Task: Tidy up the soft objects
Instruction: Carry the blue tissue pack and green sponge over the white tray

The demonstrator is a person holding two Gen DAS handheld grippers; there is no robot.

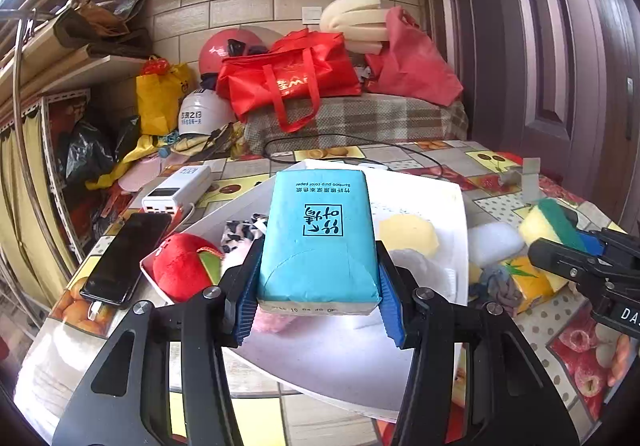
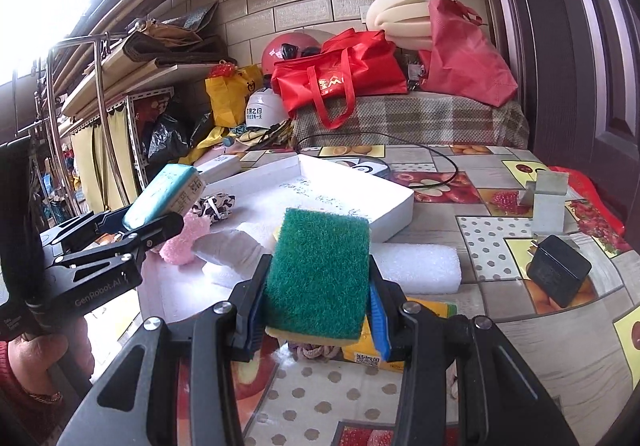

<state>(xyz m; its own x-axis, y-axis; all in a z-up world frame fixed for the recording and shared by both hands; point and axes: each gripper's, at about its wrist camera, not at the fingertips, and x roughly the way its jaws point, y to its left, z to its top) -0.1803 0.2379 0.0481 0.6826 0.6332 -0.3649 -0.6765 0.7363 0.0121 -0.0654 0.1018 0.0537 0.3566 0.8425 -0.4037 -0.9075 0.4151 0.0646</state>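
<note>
We list one left gripper (image 1: 318, 286), its blue pads pressed on one blue tissue pack (image 1: 318, 238) held above the white tray (image 1: 448, 198); in the right wrist view this pack (image 2: 160, 196) hangs at the left, over the tray's near left part. One right gripper (image 2: 318, 310) clamps one green and yellow sponge (image 2: 320, 270), held just above the table's (image 2: 500, 242) near side, right of the tray. Inside the tray we count one red plush apple (image 1: 182, 266) at the near left corner, one black and white patterned cloth (image 2: 214, 206), one pink fluffy piece (image 2: 186, 238) and one pale yellow round sponge (image 1: 408, 234); its far half lies bare. The tray's right rim (image 2: 396, 206) stands just beside one white foam block (image 2: 418, 266), which lies on the tablecloth. Below the right gripper we note one yellow packet (image 2: 372, 350) and one knotted cloth (image 2: 314, 352), touching each other. Near the table's right edge: one black box (image 2: 558, 276) and one grey stand (image 2: 550, 202), with open cloth between them and the foam. At the left edge: one black phone (image 1: 124, 258) and one white power bank (image 1: 178, 190), close beside the tray.
</note>
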